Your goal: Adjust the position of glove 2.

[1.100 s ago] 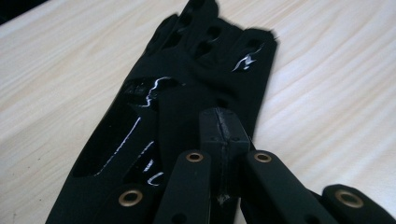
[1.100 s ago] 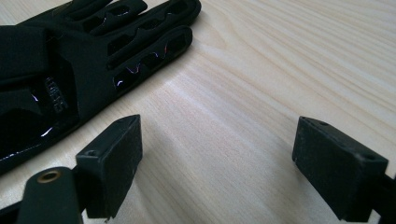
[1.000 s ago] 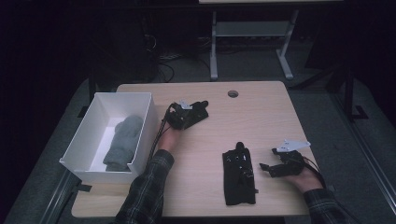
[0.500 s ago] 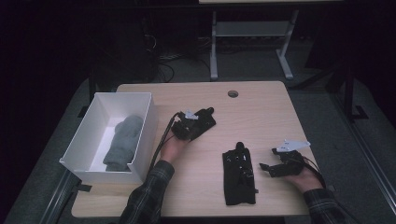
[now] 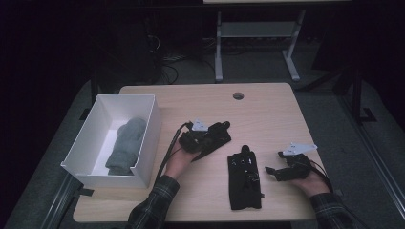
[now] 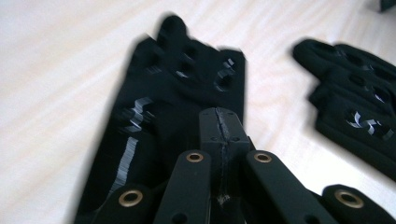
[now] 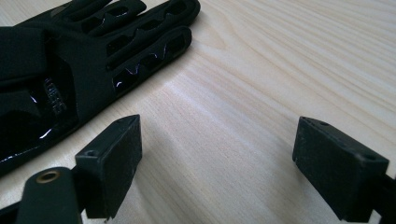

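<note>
The left tool [image 6: 220,116] has its two black jaws pressed together, and as far as I can judge it pinches a flat black glove of thin cloth with glossy printed marks [image 6: 163,93]. In the left gripper view this glove stretches away from the jaw tips, fingers forward, just above the bench. In the high view the same tool sits near the middle of the pale wooden bench [image 5: 267,114], with a dark corner of the glove under it.

The right tool [image 7: 217,158] is spread wide and grips nothing. Its square, matte pads stand over bare wood near the right edge, just beside a second black glove of the same kind [image 5: 244,183]. This one lies flat on the bench between the two tools, fingers pointing away from the person. It has oval openings along the fingers and shiny, rubber-like patches on the back.

Further to the left stands a white rectangular box of thin card with upright walls [image 5: 126,98]. Inside it lies a soft grey knitted mitten [image 5: 125,145], thick and rounded.

My judgement is that the work is about half done: one black glove is lifted and is close to its partner, the other is untouched, and neither black glove is in the box. Whether the pair must go there I cannot tell.
</note>
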Demonstrator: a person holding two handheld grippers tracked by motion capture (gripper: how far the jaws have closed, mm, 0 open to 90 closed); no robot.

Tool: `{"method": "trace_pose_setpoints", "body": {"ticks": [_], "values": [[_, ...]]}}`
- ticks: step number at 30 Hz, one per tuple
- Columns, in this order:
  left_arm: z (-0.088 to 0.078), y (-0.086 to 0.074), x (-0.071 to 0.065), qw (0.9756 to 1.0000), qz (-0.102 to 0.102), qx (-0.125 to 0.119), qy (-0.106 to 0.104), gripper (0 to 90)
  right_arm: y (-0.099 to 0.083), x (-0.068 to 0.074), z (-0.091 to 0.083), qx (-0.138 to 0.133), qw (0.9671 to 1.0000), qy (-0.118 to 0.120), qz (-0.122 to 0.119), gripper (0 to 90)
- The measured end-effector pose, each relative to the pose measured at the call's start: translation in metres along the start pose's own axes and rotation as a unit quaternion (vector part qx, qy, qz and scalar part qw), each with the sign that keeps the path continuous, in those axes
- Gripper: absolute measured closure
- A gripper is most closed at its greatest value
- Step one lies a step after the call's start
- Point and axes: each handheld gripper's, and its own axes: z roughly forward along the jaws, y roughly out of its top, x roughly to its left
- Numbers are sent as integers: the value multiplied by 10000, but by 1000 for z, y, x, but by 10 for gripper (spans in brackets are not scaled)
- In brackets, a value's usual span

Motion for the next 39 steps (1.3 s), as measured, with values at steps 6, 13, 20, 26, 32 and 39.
{"method": "trace_pose_setpoints", "body": {"ticks": [6, 13, 20, 26, 32, 39], "values": [[5, 8, 32, 9992, -62, 72, 400, 897, 0, 0, 0, -15, 10000, -2, 6, 156], [19, -3, 45, 9980, -209, 434, 421, 897, 0, 0, 0, -15, 10000, 0, 9, 156], [14, -9, 32, 9971, -156, 655, 345, 897, 0, 0, 0, -15, 10000, -1, 7, 156], [2, -17, 13, 9965, -62, 810, 170, 897, 0, 0, 0, -2, 10000, -1, 2, 156], [-10, -29, -5, 9966, -14, 814, -98, 897, 0, 0, 0, 3, 10000, -3, 2, 155], [-29, -48, -21, 9958, 105, 814, -399, 897, 0, 1, 0, 3, 10000, -2, 8, 149]]}}
